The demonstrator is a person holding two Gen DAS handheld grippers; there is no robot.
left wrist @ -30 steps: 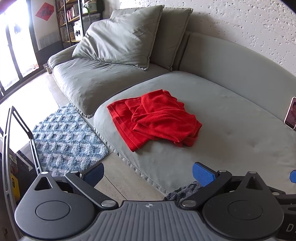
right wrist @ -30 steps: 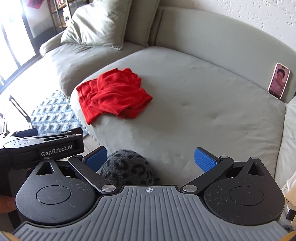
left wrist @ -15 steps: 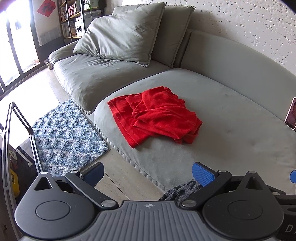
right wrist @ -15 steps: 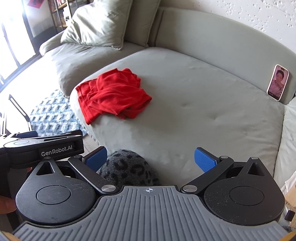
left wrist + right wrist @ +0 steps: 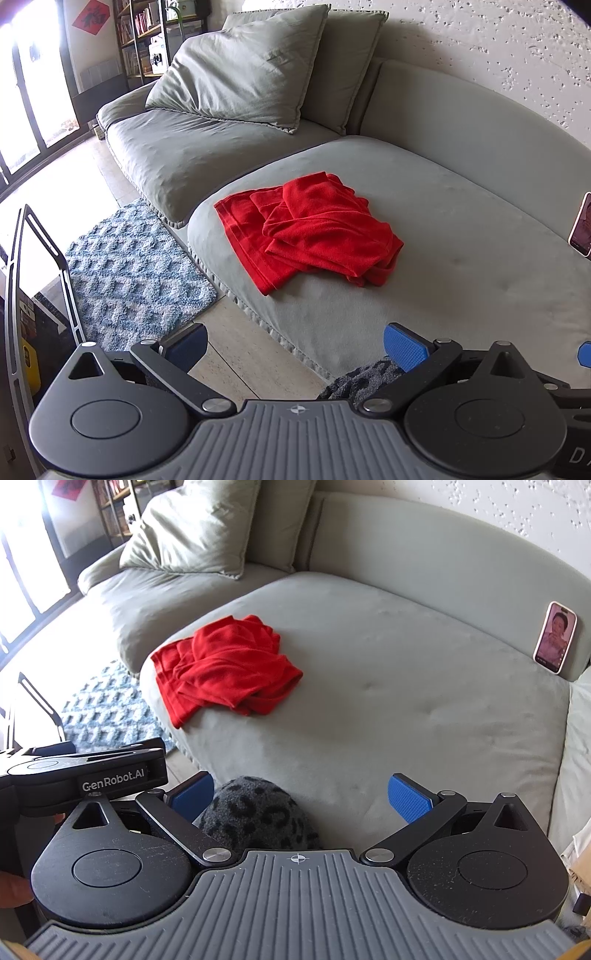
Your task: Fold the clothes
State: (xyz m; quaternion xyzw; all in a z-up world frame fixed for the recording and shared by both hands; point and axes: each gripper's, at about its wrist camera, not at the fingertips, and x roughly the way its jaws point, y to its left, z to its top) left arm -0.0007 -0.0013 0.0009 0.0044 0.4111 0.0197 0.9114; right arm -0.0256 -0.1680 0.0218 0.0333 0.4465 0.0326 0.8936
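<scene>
Red garment (image 5: pixel 306 229) crumpled on sofa (image 5: pixel 461 229); L claw (image 5: pixel 295 345) & R claw (image 5: pixel 301 799) spread, hovering short of it.

Grey sofa (image 5: pixel 461 206), two cushions (image 5: pixel 240 70) (stacked), blue rug (image 5: pixel 133 266), phone (image 5: pixel 555 642) propped upright

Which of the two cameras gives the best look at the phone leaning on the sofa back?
The right wrist view. There the whole phone shows, propped upright against the sofa backrest with its screen lit. The left wrist view catches only a sliver of the phone, cut off at the picture's right edge.
</scene>
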